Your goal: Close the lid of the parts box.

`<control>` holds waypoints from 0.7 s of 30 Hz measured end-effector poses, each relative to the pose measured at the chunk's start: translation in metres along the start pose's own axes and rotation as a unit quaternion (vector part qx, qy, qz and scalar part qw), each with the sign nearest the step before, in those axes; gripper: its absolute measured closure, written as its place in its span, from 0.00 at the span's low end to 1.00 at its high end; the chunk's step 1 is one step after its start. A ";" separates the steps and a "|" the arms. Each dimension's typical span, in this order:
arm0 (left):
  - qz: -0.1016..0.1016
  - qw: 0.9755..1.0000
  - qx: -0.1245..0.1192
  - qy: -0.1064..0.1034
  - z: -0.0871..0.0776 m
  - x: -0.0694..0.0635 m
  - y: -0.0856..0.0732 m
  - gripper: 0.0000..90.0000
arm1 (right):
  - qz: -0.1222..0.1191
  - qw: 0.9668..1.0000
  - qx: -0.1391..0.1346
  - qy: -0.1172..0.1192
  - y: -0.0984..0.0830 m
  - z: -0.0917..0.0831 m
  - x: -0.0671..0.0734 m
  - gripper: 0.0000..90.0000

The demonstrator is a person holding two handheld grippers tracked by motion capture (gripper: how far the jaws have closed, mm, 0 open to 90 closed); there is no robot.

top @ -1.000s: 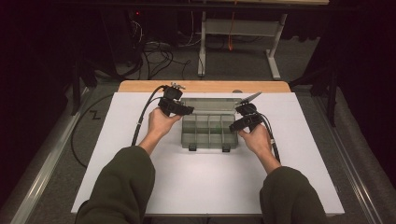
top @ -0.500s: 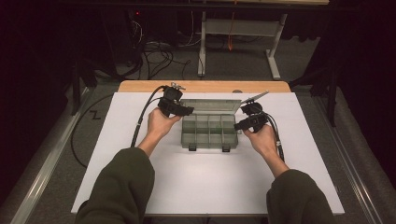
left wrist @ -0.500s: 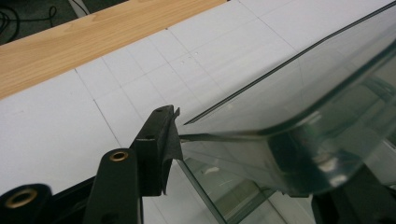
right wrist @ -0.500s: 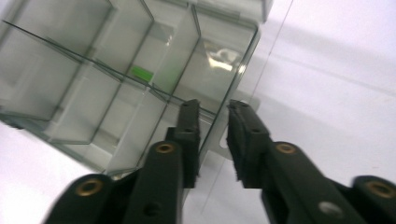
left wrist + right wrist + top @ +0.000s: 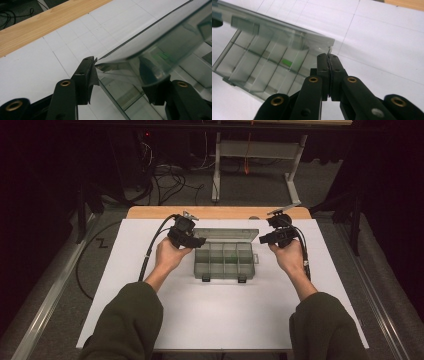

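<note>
Clear compartment box (image 5: 223, 261): mid-worktop (image 5: 225, 320), lid (image 5: 227, 234) raised at the rear; small green item (image 5: 286, 61) inside, blurred. Left gripper (image 5: 117, 75): jaws clasp the box's left corner. Right gripper (image 5: 265, 239): jaws just closed together, empty, beside the box's right end.

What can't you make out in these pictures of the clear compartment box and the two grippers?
- Small green item in the compartment box: blurred in the right gripper view, tiny in the high view.
- Left gripper contact with the lid: glare in the left gripper view.
- Box's near half: cut off by that view's edge.
</note>
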State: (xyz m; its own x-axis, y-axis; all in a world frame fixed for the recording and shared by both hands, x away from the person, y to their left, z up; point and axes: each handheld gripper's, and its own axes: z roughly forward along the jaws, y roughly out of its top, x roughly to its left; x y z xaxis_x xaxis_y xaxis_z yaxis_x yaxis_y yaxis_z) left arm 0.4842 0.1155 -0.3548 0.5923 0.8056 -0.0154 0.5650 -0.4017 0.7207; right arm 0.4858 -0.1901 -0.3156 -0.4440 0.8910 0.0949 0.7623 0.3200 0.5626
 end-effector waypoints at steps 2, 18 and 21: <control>0.001 1.000 0.003 -0.002 0.000 -0.001 -0.002 0.53 | 0.000 1.000 -0.001 -0.004 0.003 -0.002 -0.001 1.00; 0.011 1.000 0.017 -0.006 0.007 -0.003 -0.012 0.50 | -0.001 0.999 -0.028 0.027 0.011 -0.015 0.001 0.99; 0.008 1.000 0.021 -0.009 0.008 -0.003 -0.014 0.50 | -0.003 0.999 -0.026 0.031 0.011 -0.014 0.003 0.98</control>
State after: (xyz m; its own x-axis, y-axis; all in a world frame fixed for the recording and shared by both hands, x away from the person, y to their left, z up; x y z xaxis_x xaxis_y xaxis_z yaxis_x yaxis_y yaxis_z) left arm 0.4789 0.1158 -0.3702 0.6112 0.7913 -0.0164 0.5792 -0.4331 0.6906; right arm 0.4858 -0.1889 -0.2977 -0.4785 0.8667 0.1413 0.7350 0.3072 0.6045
